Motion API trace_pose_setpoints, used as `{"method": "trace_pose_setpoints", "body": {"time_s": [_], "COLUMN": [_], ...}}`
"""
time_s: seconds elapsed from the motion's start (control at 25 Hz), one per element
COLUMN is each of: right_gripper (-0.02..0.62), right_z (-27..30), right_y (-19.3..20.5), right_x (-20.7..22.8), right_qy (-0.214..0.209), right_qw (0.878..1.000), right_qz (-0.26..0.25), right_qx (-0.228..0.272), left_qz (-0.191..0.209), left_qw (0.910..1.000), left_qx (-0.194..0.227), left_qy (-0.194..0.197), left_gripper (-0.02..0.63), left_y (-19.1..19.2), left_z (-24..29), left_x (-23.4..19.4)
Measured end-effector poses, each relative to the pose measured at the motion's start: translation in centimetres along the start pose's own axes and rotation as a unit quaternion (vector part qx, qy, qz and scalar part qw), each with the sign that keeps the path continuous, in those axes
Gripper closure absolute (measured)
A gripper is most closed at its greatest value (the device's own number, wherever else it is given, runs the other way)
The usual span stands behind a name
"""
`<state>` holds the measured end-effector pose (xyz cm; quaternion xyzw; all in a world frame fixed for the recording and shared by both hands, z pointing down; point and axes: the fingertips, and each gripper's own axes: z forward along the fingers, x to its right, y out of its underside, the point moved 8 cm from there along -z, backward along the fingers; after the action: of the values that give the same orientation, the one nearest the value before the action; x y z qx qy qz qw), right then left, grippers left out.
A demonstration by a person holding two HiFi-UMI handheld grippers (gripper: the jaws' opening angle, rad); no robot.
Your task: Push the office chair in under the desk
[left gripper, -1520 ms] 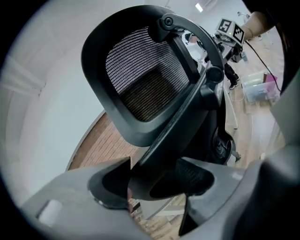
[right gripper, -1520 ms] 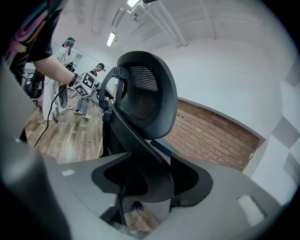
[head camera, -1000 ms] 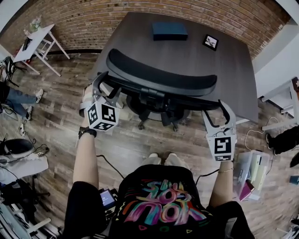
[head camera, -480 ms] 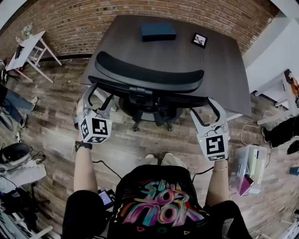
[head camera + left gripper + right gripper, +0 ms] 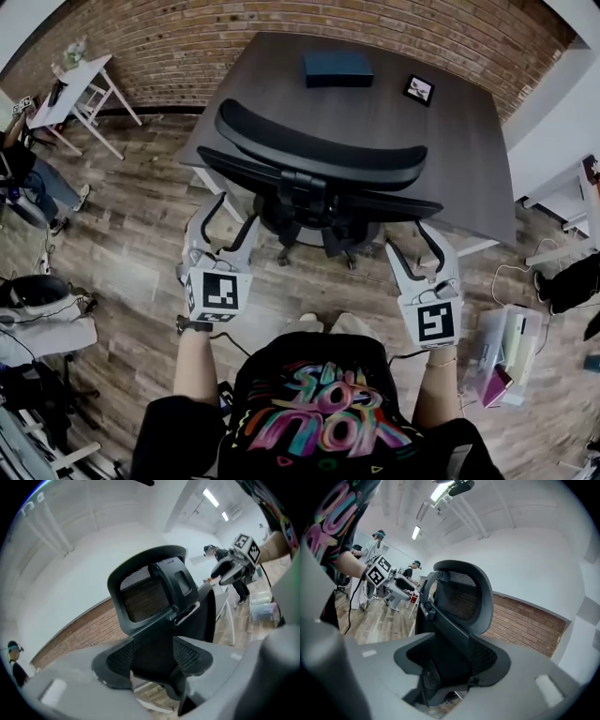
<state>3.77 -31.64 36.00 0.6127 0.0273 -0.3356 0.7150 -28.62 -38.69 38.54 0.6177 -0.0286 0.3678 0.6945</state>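
The black mesh office chair (image 5: 319, 155) stands against the front edge of the dark desk (image 5: 394, 122), its backrest toward me and its base partly beneath the desktop. My left gripper (image 5: 230, 214) hovers over the wood floor, short of the backrest's left end. My right gripper (image 5: 415, 240) hovers short of the right end. Neither touches the chair. Both have just been closing a little, with nothing between the jaws, which stay wide. In the left gripper view the chair (image 5: 150, 592) shows beyond the pads (image 5: 187, 656); likewise the chair (image 5: 464, 602) in the right gripper view.
A dark blue box (image 5: 338, 66) and a small framed picture (image 5: 419, 89) lie on the desk. A white table (image 5: 80, 80) and a person (image 5: 28, 178) are at the left, a clear bin (image 5: 502, 352) at the right. Brick wall behind.
Both grippers have drawn back from the ends of the chair's backrest toward me and now hang apart from it. The chair stays against the desk.
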Motion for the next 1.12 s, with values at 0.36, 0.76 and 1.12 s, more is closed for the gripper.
{"method": "trace_pose_setpoints", "body": {"time_s": [0.36, 0.76, 1.12], "right_gripper": [0.474, 0.584, 0.595], "right_z": [-1.4, -2.3, -2.7], "right_y": [-0.5, -1.1, -0.5], "right_x": [-1.1, -1.8, -2.5], "right_qy": [0.024, 0.019, 0.019], "right_qw": [0.993, 0.986, 0.983], "right_qz": [0.088, 0.128, 0.154], "right_qx": [0.070, 0.102, 0.095], "left_qz": [-0.104, -0.161, -0.189], "left_qw": [0.9906, 0.9790, 0.9734], "left_qx": [0.079, 0.110, 0.116], "left_qy": [0.040, 0.059, 0.056], "left_gripper": [0.409, 0.530, 0.604], "left_y": [-5.2, -7.0, -6.3], "left_z": [-2.8, -4.9, -5.2], "left_x": [3.0, 4.9, 5.8]}}
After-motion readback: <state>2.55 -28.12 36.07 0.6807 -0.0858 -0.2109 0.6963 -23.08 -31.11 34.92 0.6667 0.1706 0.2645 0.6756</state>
